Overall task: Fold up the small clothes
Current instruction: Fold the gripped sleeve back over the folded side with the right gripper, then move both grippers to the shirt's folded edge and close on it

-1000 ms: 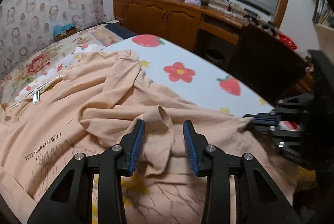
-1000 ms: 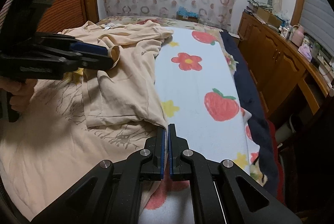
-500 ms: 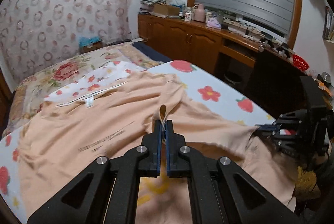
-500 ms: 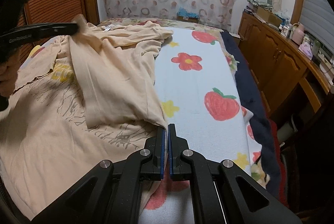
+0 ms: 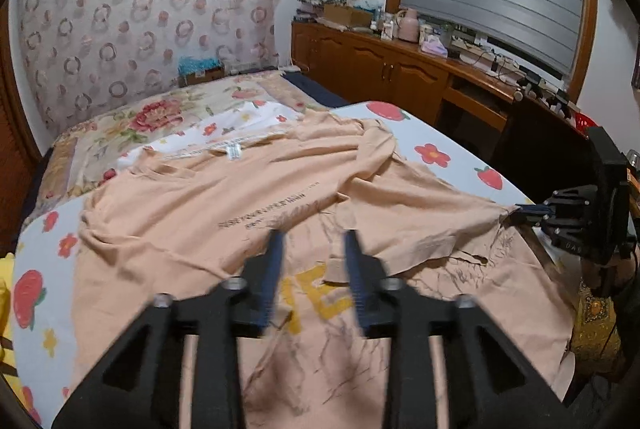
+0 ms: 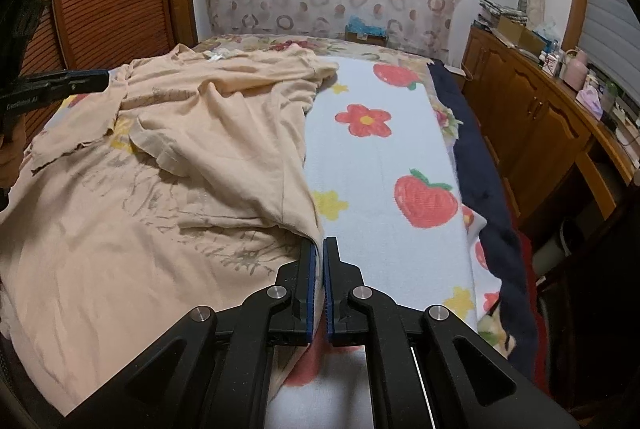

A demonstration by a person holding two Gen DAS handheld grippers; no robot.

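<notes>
- The left tongs (image 5: 311, 241) point down over the middle of the peach T-shirt (image 5: 208, 213), above its yellow print; in the right wrist view they reach in from the left edge, level over the shirt's far corner.
- The right tongs (image 6: 319, 249) slant down at the near edge of the shirt, where it meets the strawberry-and-flower blanket (image 6: 380, 165) on the bed.
- Half a second ago the left tongs were shut on a fold of the shirt and lifting it; now that fold lies dropped on the shirt and the tongs have pulled back from it.
- The left tongs are opening, about half wide, with nothing between them.
- The right tongs stay where they were, closed to a sliver, pinching the shirt's hem at their tips.
- The shirt lies spread and rumpled across the blanket, collar toward the floral quilt (image 5: 132, 125).
</notes>
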